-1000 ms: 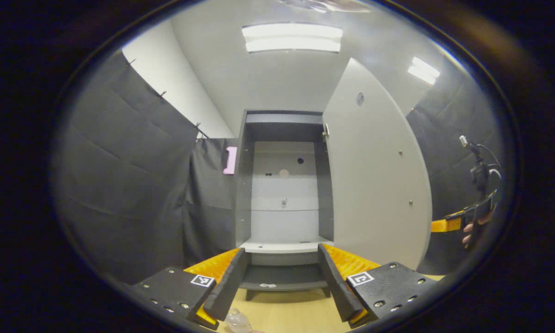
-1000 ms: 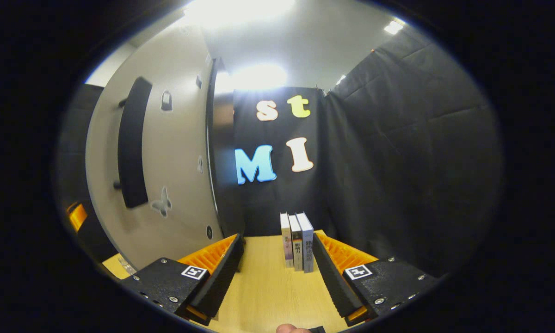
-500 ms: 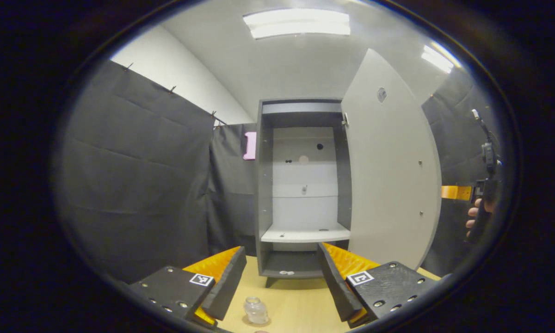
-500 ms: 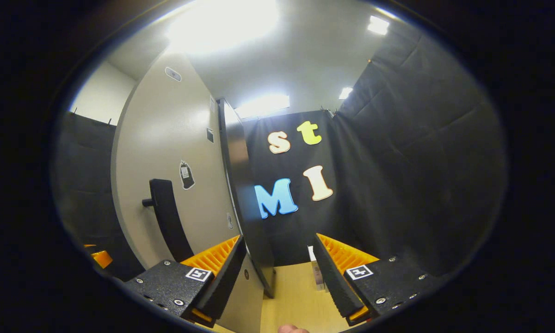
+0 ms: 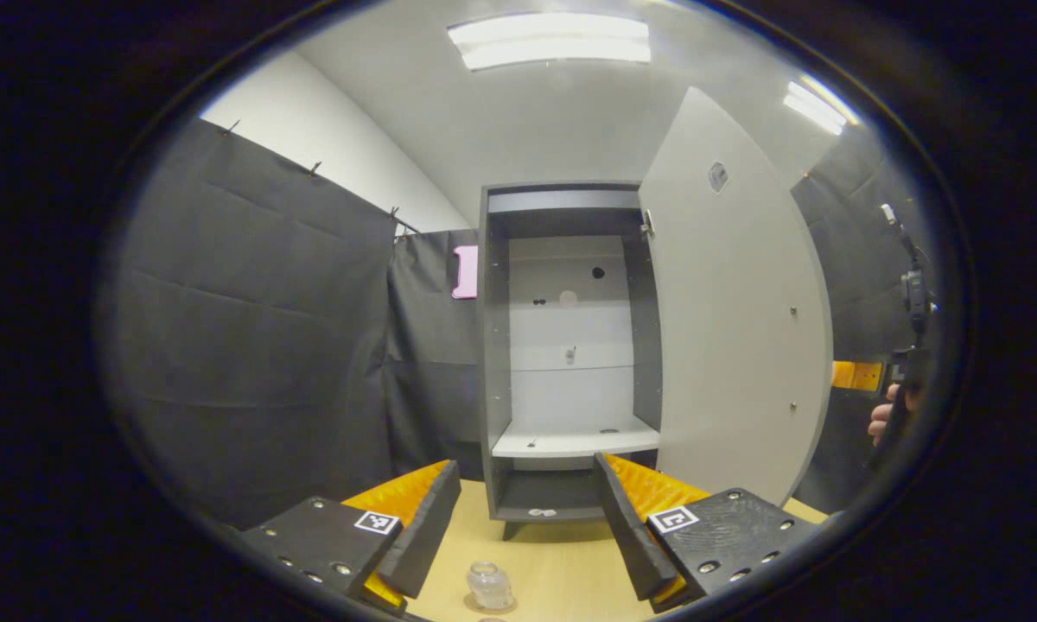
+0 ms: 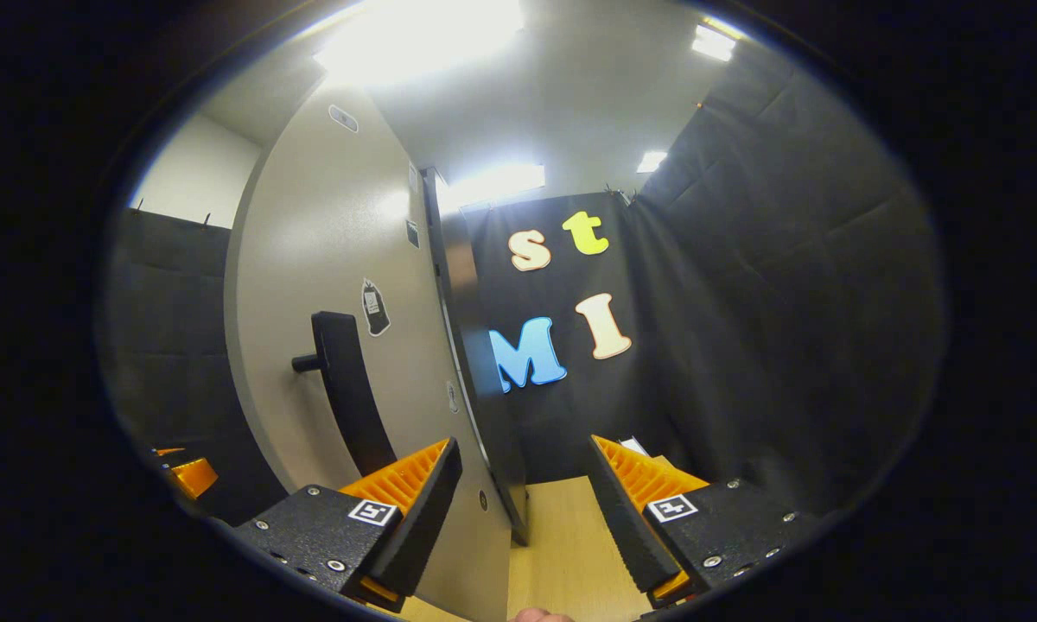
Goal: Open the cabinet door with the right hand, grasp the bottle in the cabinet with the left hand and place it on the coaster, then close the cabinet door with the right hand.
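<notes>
Left gripper view: left hand-held gripper (image 5: pixel 527 527) wide, empty; bottle (image 5: pixel 489 586) on surface (image 5: pixel 562 570); cabinet (image 5: pixel 570 345) door (image 5: pixel 734 302) open. Right gripper view: right hand-held gripper (image 6: pixel 523 510) wide, straddling door edge.

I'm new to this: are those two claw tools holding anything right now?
No. The left gripper and the right gripper are both open and empty; the bottle stands free on the table.

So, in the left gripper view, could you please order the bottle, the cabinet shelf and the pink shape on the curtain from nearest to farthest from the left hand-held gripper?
1. The bottle, standing on the table just ahead, between the left hand-held gripper fingers.
2. The cabinet shelf, straight ahead inside the open cabinet.
3. The pink shape, high on the curtain, left of the cabinet.
</notes>
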{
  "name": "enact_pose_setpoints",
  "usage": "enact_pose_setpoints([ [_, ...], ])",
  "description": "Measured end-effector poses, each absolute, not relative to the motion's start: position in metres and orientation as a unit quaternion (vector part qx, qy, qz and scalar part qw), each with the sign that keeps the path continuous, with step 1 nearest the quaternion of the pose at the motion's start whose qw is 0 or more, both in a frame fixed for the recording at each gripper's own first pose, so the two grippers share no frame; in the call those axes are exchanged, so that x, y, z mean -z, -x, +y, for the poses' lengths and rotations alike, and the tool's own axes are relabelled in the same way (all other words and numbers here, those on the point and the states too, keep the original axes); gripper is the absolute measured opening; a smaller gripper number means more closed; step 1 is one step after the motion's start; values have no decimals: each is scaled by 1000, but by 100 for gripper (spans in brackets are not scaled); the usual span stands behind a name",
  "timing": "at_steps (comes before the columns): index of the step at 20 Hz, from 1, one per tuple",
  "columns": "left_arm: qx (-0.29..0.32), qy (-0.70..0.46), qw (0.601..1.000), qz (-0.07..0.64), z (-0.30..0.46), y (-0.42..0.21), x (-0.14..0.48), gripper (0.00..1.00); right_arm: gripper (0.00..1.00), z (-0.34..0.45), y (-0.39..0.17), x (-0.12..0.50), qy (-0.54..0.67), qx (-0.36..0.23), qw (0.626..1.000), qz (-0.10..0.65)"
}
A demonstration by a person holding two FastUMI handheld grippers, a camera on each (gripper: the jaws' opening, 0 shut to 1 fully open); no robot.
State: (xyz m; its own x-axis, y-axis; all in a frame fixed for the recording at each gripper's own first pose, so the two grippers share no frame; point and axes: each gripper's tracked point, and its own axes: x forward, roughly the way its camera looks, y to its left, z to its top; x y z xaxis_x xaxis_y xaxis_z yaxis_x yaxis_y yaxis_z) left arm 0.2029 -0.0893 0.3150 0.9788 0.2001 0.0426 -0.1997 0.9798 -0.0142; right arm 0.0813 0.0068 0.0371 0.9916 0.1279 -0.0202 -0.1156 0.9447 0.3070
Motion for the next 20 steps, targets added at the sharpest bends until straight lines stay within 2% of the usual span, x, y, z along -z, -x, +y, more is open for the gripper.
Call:
enact_pose_setpoints([
  [2, -98, 15, 995, -23, -91, -206, -316, 88, 89, 21, -79, -37, -158, -71, 985, 24],
  [3, -96, 18, 995, -21, -92, -207, -315, 89, 86, 29, -80, -40, -158, -79, 984, 22],
  [4, -95, 19, 995, -19, -92, -207, -315, 94, 89, 40, -80, -41, -156, -87, 984, 22],
  [5, -97, 19, 995, -20, -90, -206, -316, 94, 89, 51, -79, -42, -153, -96, 983, 23],
  [8, -103, 19, 994, -20, -85, -212, -317, 84, 89, 81, -78, -46, -149, -119, 981, 21],
  [11, -103, 22, 994, -12, -83, -210, -315, 94, 89, 113, -78, -51, -145, -134, 980, 17],
  [12, -103, 22, 994, -13, -81, -212, -314, 84, 89, 123, -78, -52, -144, -138, 980, 15],
  [13, -104, 22, 994, -11, -80, -213, -314, 84, 89, 133, -79, -53, -144, -142, 979, 15],
  [16, -101, 21, 995, -15, -75, -215, -313, 93, 89, 162, -83, -54, -144, -147, 978, 18],
  [18, -93, 25, 995, -15, -75, -220, -312, 93, 88, 178, -84, -62, -118, -141, 983, 6],
  [19, -90, 25, 996, -11, -74, -222, -311, 88, 88, 188, -87, -68, -104, -140, 985, -6],
  [20, -87, 25, 996, -9, -73, -219, -310, 88, 89, 197, -90, -72, -94, -140, 986, -16],
])
